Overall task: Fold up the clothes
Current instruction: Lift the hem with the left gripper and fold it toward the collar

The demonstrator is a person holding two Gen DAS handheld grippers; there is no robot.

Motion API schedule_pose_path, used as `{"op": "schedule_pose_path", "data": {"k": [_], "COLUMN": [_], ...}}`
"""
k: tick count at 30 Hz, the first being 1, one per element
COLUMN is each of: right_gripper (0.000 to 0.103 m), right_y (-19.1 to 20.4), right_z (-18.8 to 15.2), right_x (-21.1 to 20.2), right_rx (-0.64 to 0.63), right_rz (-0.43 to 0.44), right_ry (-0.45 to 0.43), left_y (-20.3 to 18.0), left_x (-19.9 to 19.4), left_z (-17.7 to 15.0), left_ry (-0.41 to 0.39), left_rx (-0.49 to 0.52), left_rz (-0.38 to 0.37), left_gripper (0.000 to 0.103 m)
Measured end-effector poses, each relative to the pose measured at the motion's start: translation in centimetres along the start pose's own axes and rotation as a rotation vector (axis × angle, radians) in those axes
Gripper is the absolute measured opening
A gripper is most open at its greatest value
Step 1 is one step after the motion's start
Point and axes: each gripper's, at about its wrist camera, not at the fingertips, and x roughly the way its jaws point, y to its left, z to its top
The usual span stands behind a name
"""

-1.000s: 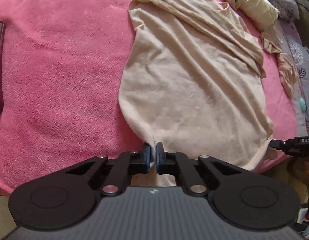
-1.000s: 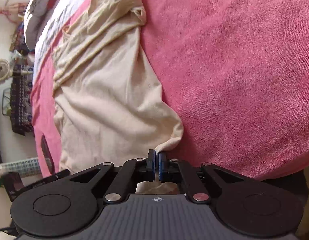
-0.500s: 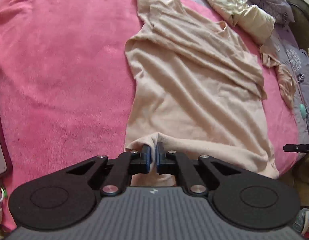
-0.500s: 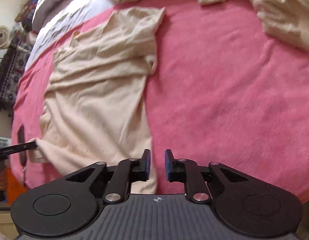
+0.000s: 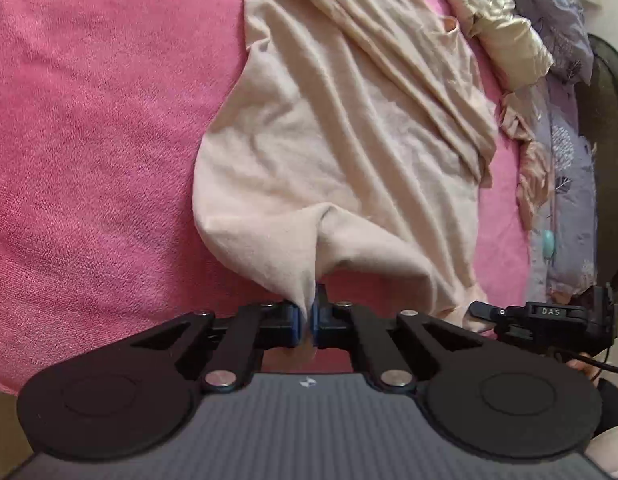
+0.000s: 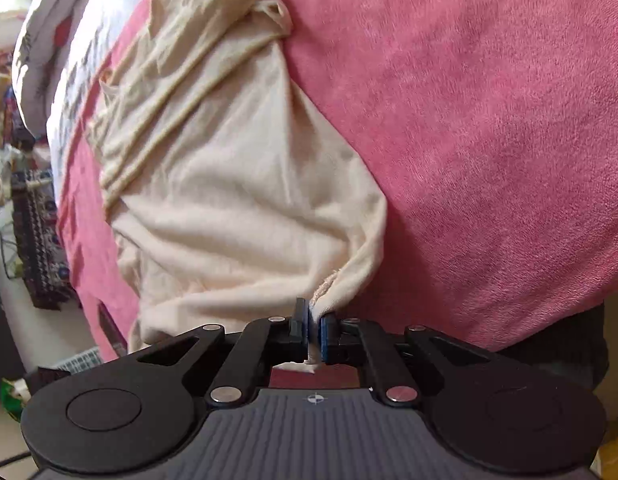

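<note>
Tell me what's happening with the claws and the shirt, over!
Left claw shut on beige shirt hem. Right claw just closed, pinching the other hem corner. Shirt lies rumpled on pink blanket. Nothing in the way.

A bedroom in a home: a bed (image 5: 89, 140) spread with a pink fleece blanket (image 6: 489, 120), leaf-printed grey bedding (image 5: 569, 168) bunched at its far edge, and a patterned rug (image 6: 37, 240) on the floor beside it.

The letters "DAS" stand in pale print on the black body of the right gripper (image 5: 479, 311), at the right edge of the left wrist view. Nothing else is readable.
</note>
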Motion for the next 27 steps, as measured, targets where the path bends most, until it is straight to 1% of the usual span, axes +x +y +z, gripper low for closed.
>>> {"op": "schedule_pose_path", "data": {"k": [2,3,5,7,8,10,12,13,14,15,16,17,18,19,20,21,22,23,24,27], "right_gripper": [0.007,0.007,0.007,0.007,0.007,0.007,0.007,0.009,0.011,0.013,0.02,0.021,0.021,0.021,0.026,0.033,0.045,0.047,0.047,0.047], "right_y": [0.3,0.5,1.1,1.7,2.3,4.0,6.3,7.2,7.8,8.3,8.7,9.1,9.6,10.3,10.9,11.5,12.1,12.6,13.1,13.8], "right_z": [1.0,1.6,4.6,7.2,8.7,11.4,14.8,16.4,18.1,19.6,21.0,22.4,23.2,23.1,22.8,22.6,22.3,22.0,21.9,21.1], "right_x": [-1.8,-2.7,-3.4,-4.1,-4.3,-4.3,-3.1,-2.4,-1.3,0.0,1.3,2.6,3.5,3.7,3.7,3.5,3.3,3.1,3.0,2.8], "right_rx": [0.04,0.058,0.097,0.113,0.102,0.041,-0.014,-0.029,-0.038,-0.046,-0.053,-0.06,-0.077,-0.116,-0.166,-0.215,-0.263,-0.312,-0.352,-0.469], "right_rz": [0.08,0.121,0.195,0.249,0.269,0.288,0.31,0.301,0.265,0.204,0.135,0.065,0.02,0.013,0.019,0.006,-0.019,-0.043,-0.08,-0.226], "right_ry": [-0.069,-0.105,-0.192,-0.245,-0.267,-0.306,-0.363,-0.393,-0.423,-0.43,-0.423,-0.415,-0.405,-0.417,-0.441,-0.468,-0.498,-0.528,-0.542,-0.582], "left_y": [-0.6,-0.8,-1.1,-1.4,-1.8,-3.2,-4.5,-4.9,-5.3,-5.7,-5.7,-5.7,-5.4,-5.2,-5.0,-4.8,-4.8,-4.9,-5.0,-4.6], "left_x": [-1.9,-2.8,-4.2,-4.5,-4.5,-4.0,-3.4,-2.4,-1.4,-0.3,1.0,2.1,3.0,3.2,3.3,3.0,2.8,2.7,2.4,2.1], "left_z": [1.0,1.6,3.2,6.7,8.5,12.2,16.1,18.1,20.1,21.9,23.5,24.6,25.2,25.5,25.7,26.0,26.3,26.7,26.9,27.6], "left_ry": [-0.061,-0.105,-0.189,-0.273,-0.311,-0.372,-0.427,-0.427,-0.427,-0.419,-0.392,-0.367,-0.35,-0.35,-0.353,-0.365,-0.376,-0.384,-0.394,-0.408], "left_rx": [-0.004,0.002,-0.004,-0.024,-0.015,0.036,0.089,0.097,0.105,0.105,0.086,0.068,0.046,0.03,0.016,0.006,-0.002,-0.004,-0.003,-0.013], "left_rz": [-0.065,-0.081,-0.105,-0.156,-0.173,-0.162,-0.134,-0.087,-0.039,0.018,0.092,0.152,0.191,0.188,0.181,0.164,0.152,0.155,0.156,0.14], "left_gripper": [0.002,0.002,0.002,0.002,0.002,0.002,0.003,0.005,0.012,0.013,0.013,0.013,0.013,0.013,0.013,0.013,0.013,0.013,0.013,0.013]}}
